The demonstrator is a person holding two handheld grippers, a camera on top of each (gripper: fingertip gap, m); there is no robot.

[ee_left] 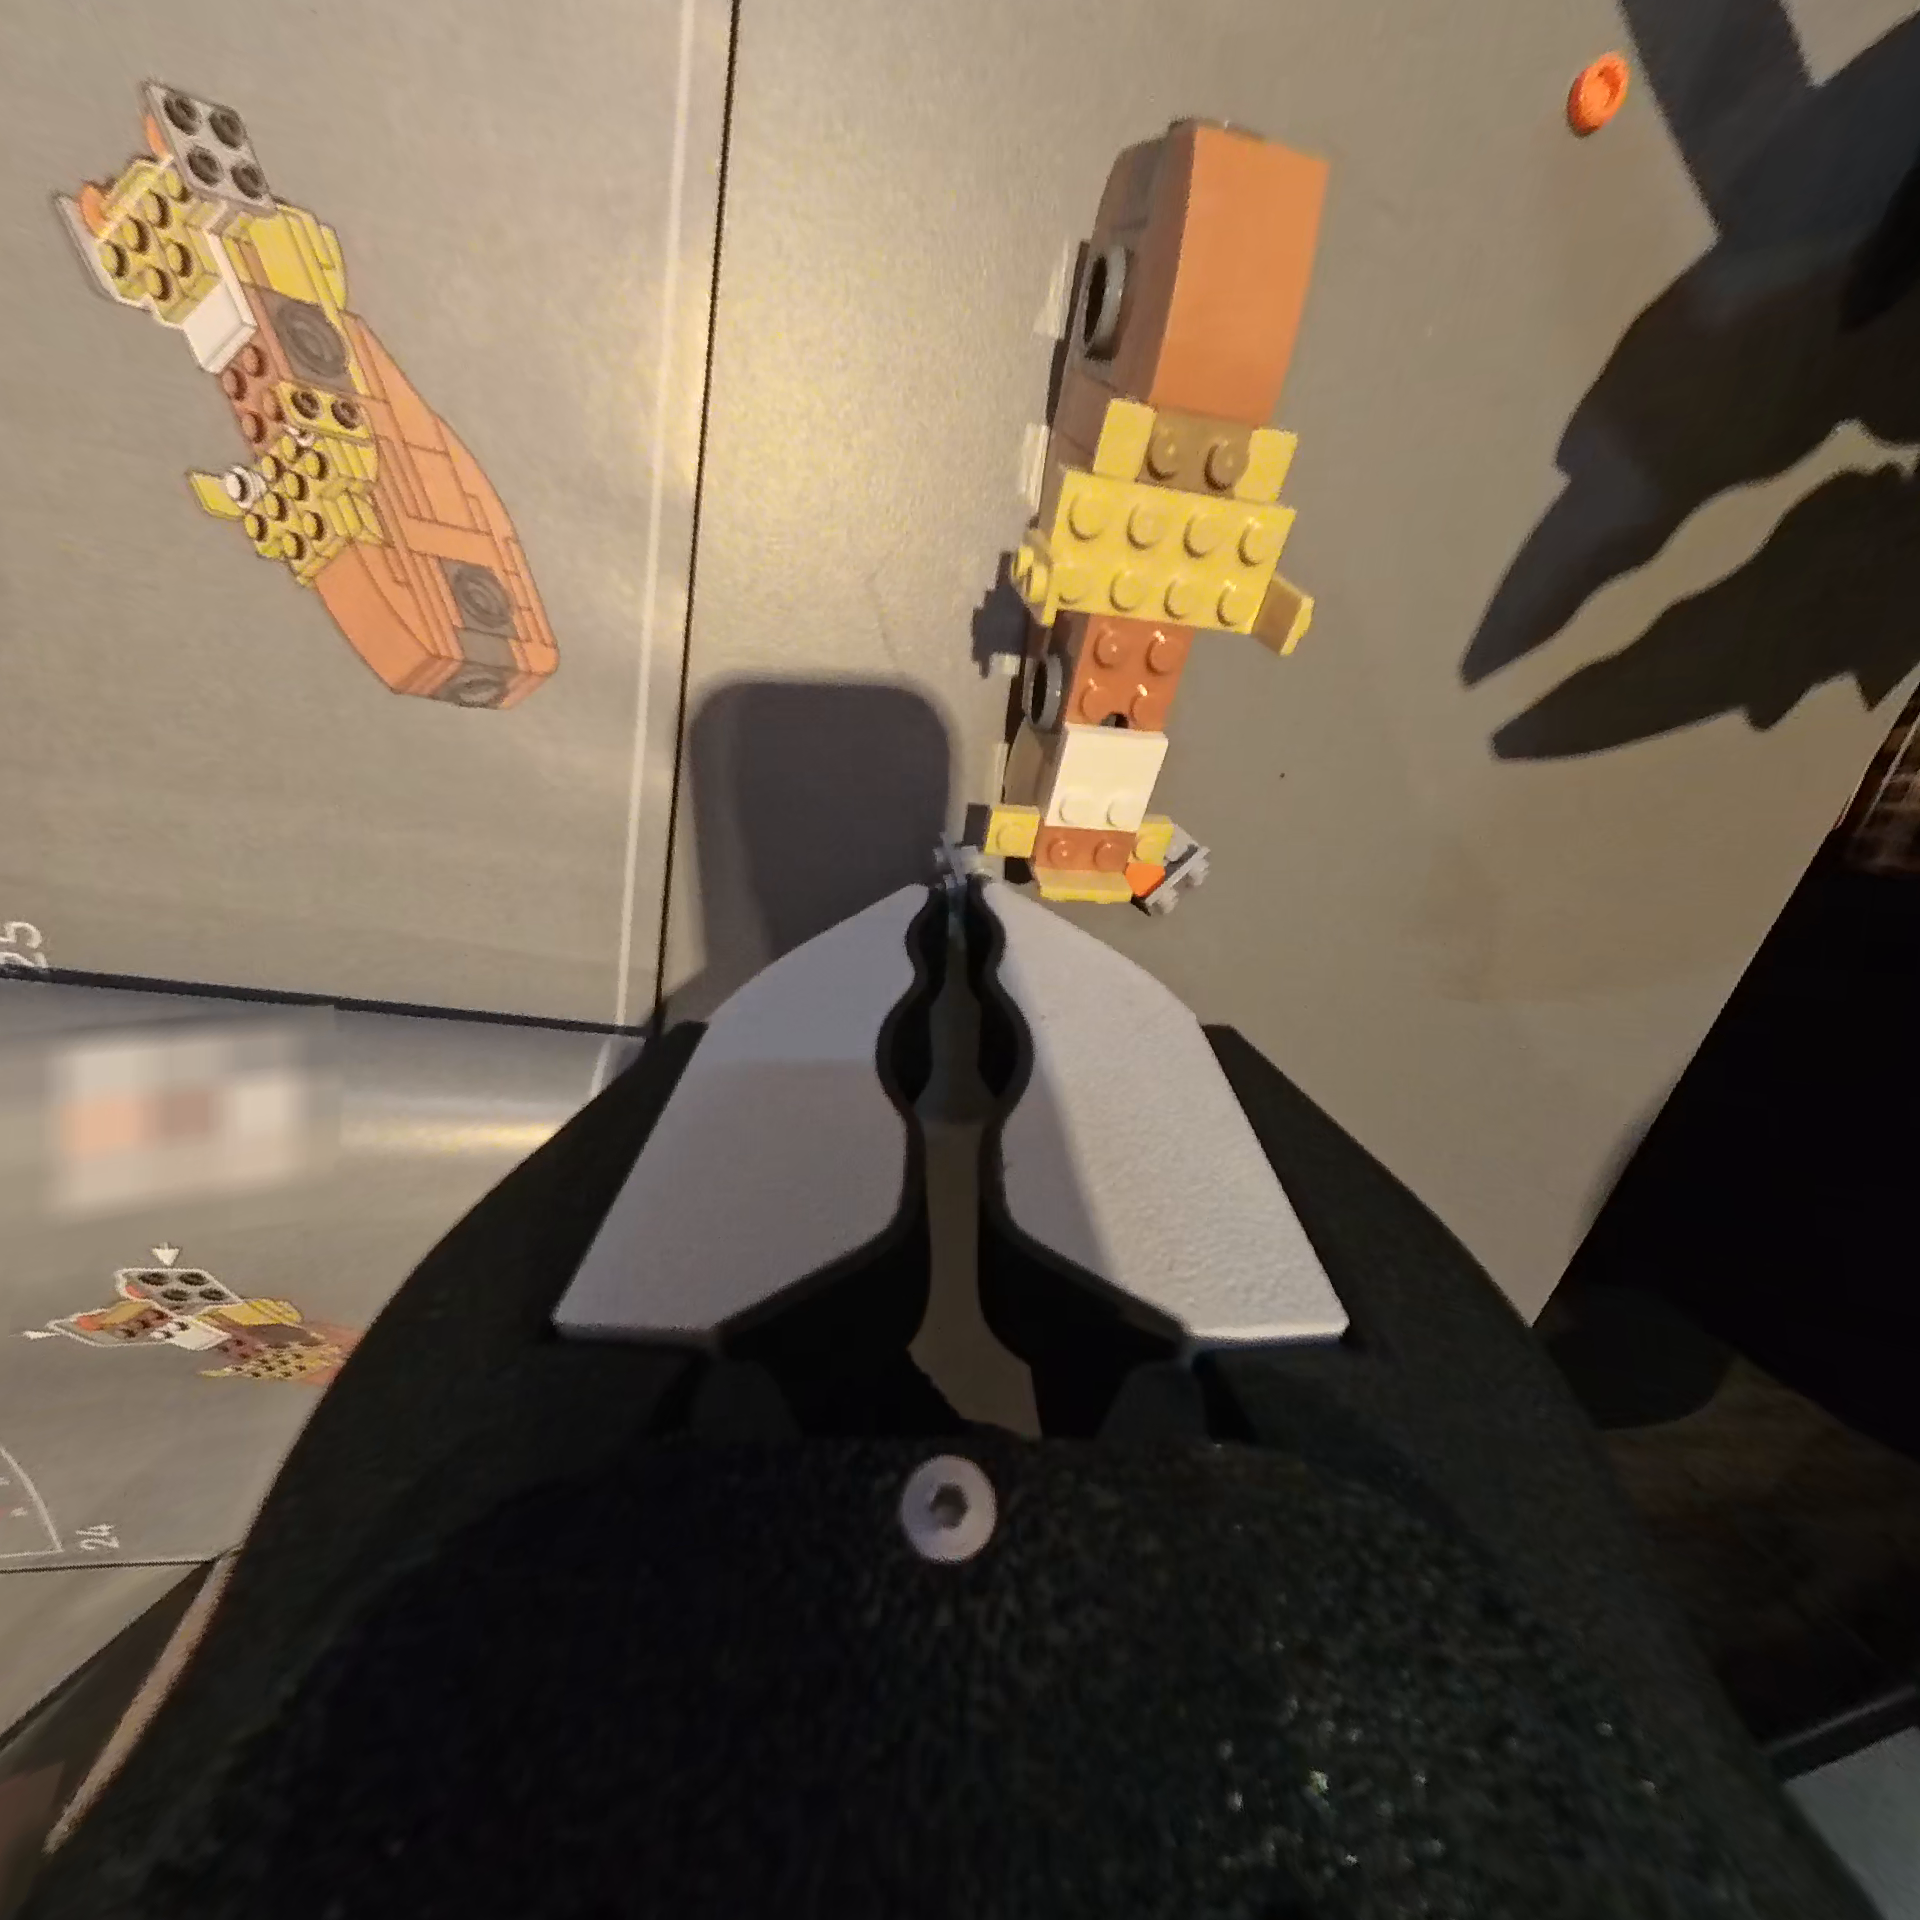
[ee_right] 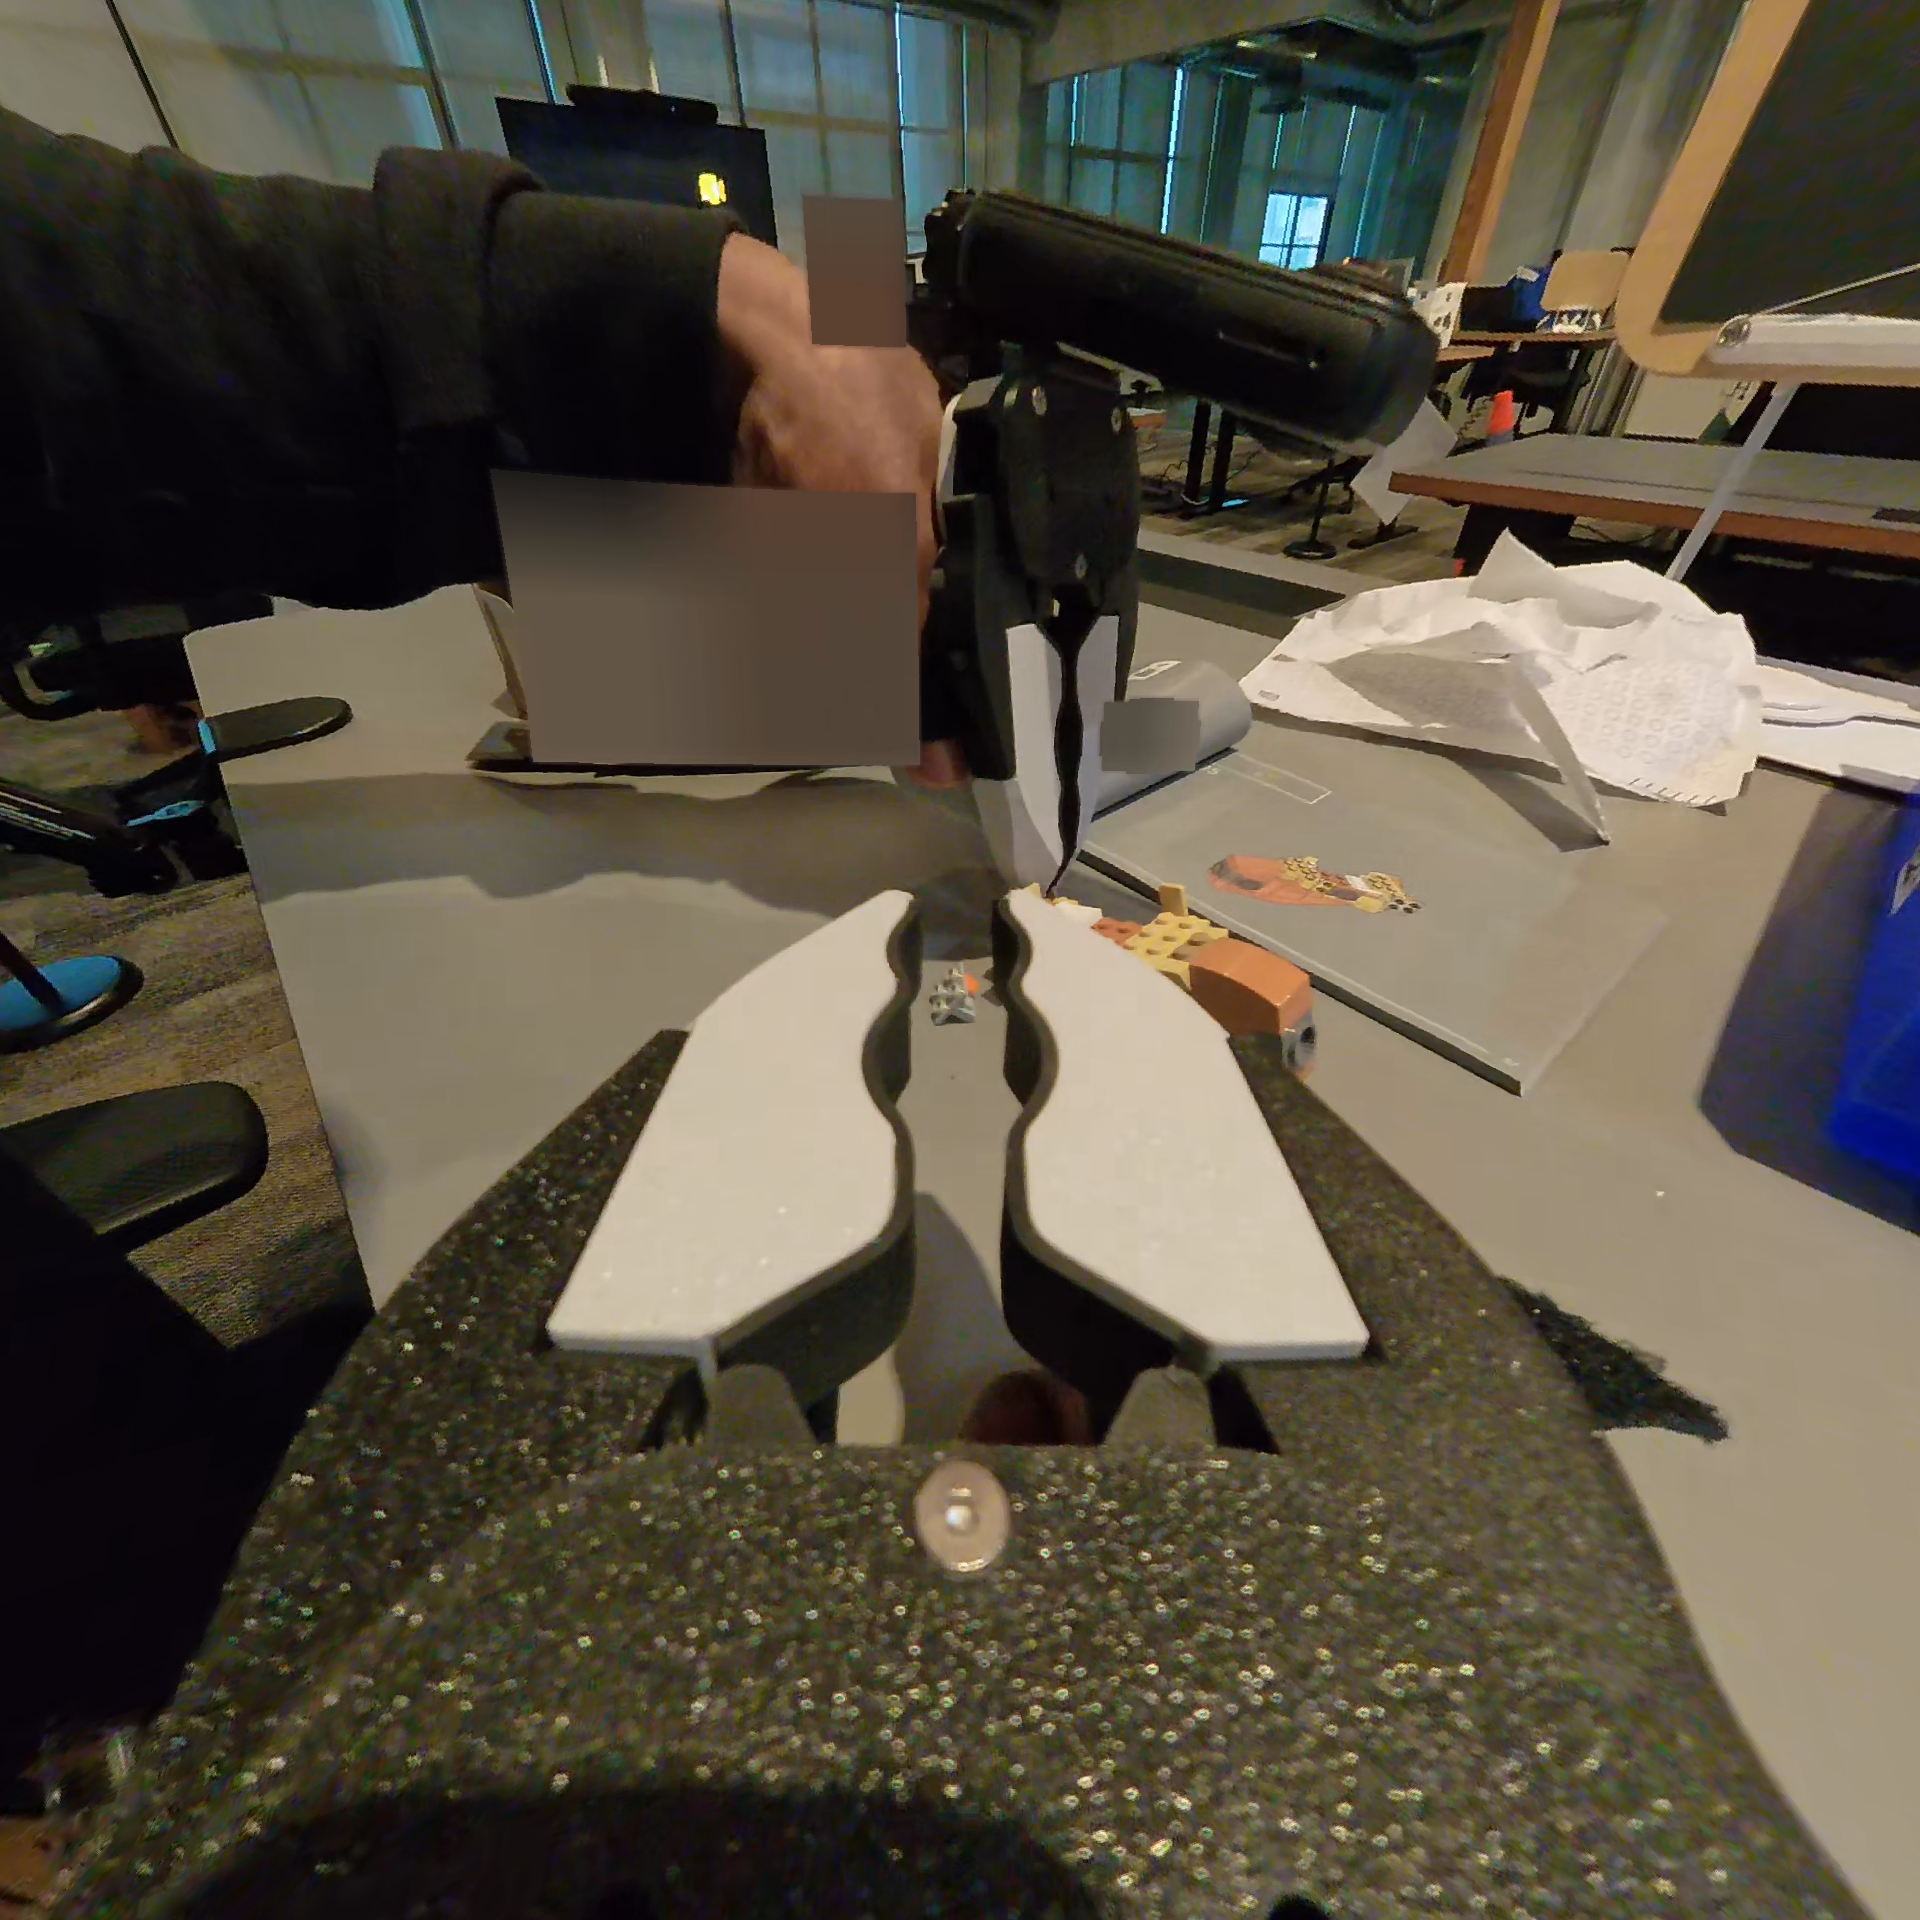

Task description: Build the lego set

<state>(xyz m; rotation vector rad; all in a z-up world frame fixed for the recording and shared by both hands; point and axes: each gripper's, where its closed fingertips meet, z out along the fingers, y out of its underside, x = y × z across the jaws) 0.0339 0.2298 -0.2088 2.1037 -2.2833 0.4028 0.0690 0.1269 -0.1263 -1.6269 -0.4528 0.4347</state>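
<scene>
The part-built lego model (ee_left: 1164, 540), orange-brown with yellow plates and a white brick, lies on the grey table. My left gripper (ee_left: 958, 883) is shut on a tiny grey piece (ee_left: 954, 864) just left of the model's near end. A small grey plate with an orange wedge (ee_left: 1172, 881) sits at that end; whether it is attached I cannot tell. In the right wrist view my right gripper (ee_right: 958, 904) is open and empty, low over the table, with the grey-and-orange piece (ee_right: 954, 997) between its fingers. The model (ee_right: 1226, 966) lies beside its right finger. The left gripper (ee_right: 1060, 873) points down at the model's far end.
The open instruction booklet (ee_left: 312, 416) lies left of the model and also shows in the right wrist view (ee_right: 1351, 935). A loose orange round stud (ee_left: 1597, 94) sits beyond the model. Crumpled white paper (ee_right: 1507, 675) and a blue bin (ee_right: 1881, 1039) are at the right. Some 15 cm of space lies between my two pairs of fingers. The loose orange round stud (ee_left: 1597, 94) lies around 11 cm away from my right fingertips.
</scene>
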